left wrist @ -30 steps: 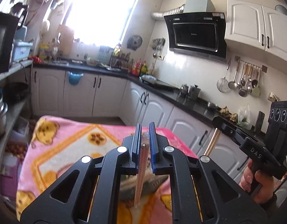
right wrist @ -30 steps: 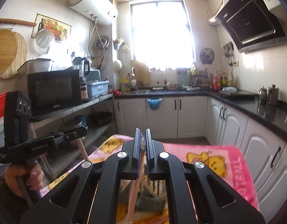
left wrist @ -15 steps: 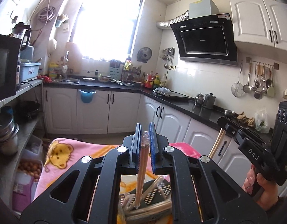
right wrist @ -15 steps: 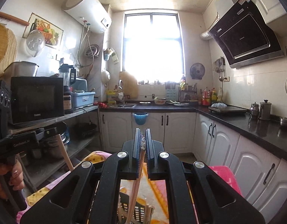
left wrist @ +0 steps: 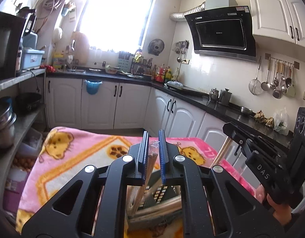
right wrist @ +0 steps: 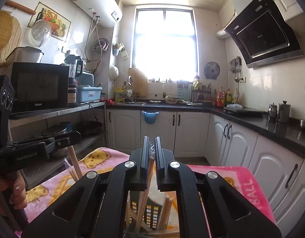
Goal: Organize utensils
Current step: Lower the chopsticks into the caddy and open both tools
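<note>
My left gripper (left wrist: 153, 152) is shut on a pair of wooden chopsticks (left wrist: 151, 165) in a clear plastic sleeve, which hang down between its blue pads. Beneath it a dark perforated utensil holder (left wrist: 161, 193) with several wooden sticks stands on a pink blanket (left wrist: 73, 158). My right gripper (right wrist: 151, 150) is likewise shut on sleeved chopsticks (right wrist: 150, 171) above the same holder (right wrist: 151, 213). Each gripper shows in the other's view: the right gripper (left wrist: 229, 128) with its chopsticks (left wrist: 222, 155) at the right, the left gripper (right wrist: 76, 136) with its chopsticks (right wrist: 75, 165) at the left.
A person's hand (left wrist: 279, 208) holds the right gripper's handle. White cabinets (right wrist: 192, 132) under a black counter (right wrist: 271, 123) run along the back and right. A shelf with a microwave (right wrist: 39, 87) stands at the left. Ladles hang on a wall rail (left wrist: 277, 79).
Both grippers have sunk toward the holder since half a second ago, and more of the pink blanket shows. Each still grips its chopsticks.
</note>
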